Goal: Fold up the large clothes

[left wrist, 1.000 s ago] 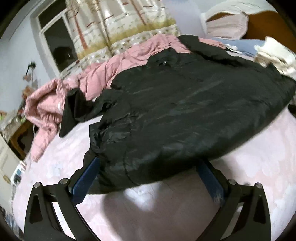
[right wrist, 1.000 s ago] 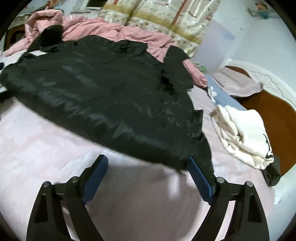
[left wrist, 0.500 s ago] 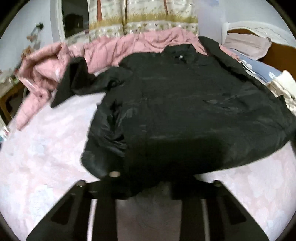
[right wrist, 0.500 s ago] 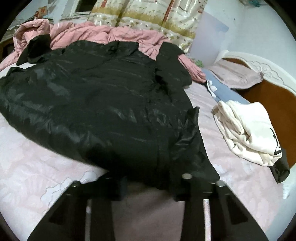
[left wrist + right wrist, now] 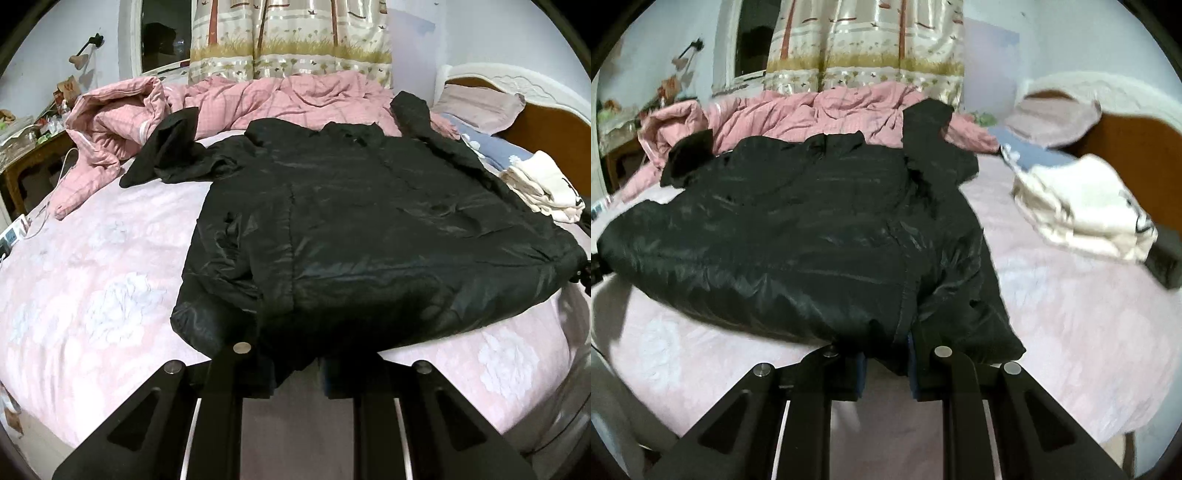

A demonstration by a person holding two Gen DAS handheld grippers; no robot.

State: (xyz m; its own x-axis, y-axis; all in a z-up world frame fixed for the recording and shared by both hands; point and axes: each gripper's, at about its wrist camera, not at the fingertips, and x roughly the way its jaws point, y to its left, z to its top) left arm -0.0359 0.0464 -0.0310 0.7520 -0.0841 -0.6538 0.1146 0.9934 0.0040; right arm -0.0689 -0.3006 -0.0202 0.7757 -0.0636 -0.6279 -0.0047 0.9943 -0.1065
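A large shiny black jacket (image 5: pixel 362 236) lies spread on a pink flowered bed sheet (image 5: pixel 92 280), its collar toward the far side and a sleeve out at the far left. My left gripper (image 5: pixel 295 373) is shut on the jacket's near hem at its left corner. In the right wrist view the jacket (image 5: pixel 798 236) fills the middle, and my right gripper (image 5: pixel 886 369) is shut on the near hem at its right corner. Both hold the hem low over the sheet.
A rumpled pink quilt (image 5: pixel 258 99) lies along the far side of the bed. A folded white garment (image 5: pixel 539 188) sits at the right near the wooden headboard (image 5: pixel 546 122) and pillows. A cluttered bedside table (image 5: pixel 26 147) stands at the far left. Curtains hang behind.
Both grippers were open at the jacket's near hem a second ago. They have closed on the hem and drawn back and level, so the whole jacket now shows spread out.
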